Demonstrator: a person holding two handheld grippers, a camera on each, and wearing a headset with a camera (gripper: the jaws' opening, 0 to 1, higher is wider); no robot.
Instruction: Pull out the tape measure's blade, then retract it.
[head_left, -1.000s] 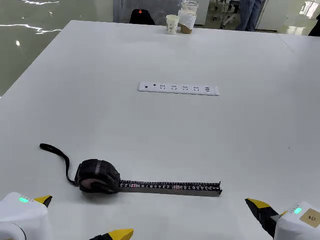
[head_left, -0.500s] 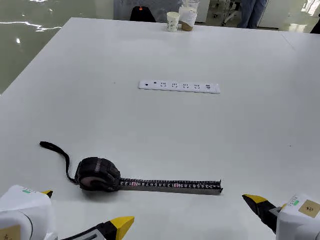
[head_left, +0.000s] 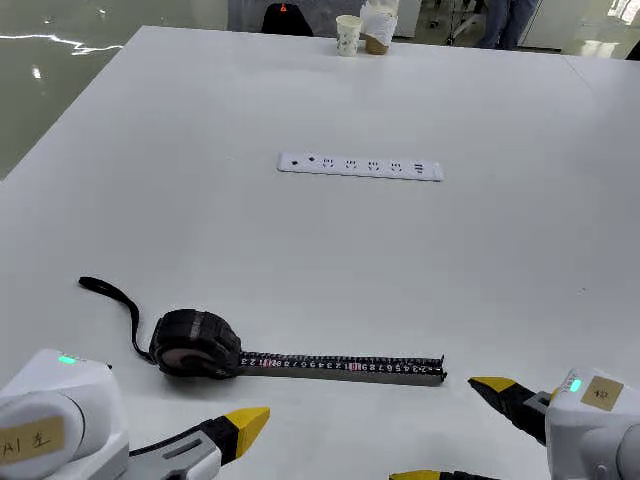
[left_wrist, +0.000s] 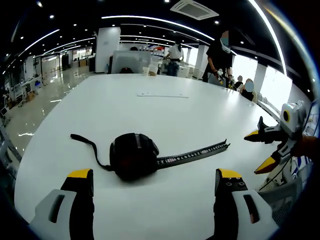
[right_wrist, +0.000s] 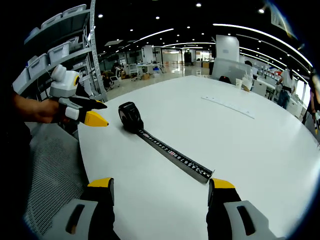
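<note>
On the near part of the white table (head_left: 300, 240), the tape measure (head_left: 195, 343) sits with its blade (head_left: 345, 365) drawn out. Its long axis runs crosswise in my head view, with the case on the left and the blade pointing right. The hooked end (head_left: 440, 371) lies on the table.

My left claw (right_wrist: 103, 114) hangs spread just short of the case, gripping nothing. My right claw (left_wrist: 252, 153) is spread and empty too, near the hooked end but clear of it.

Farther up the table a white power strip (head_left: 360, 167) lies roughly parallel to the blade. A black strap (head_left: 110, 298) trails from the case's left side, and a paper cup (head_left: 348, 34) stands at the far edge.

The right gripper view looks along the blade toward the case and gives me a rack of bins (right_wrist: 62, 50) behind the left claw. The left gripper view gives me people (left_wrist: 220, 55) standing beyond the table's far end.
</note>
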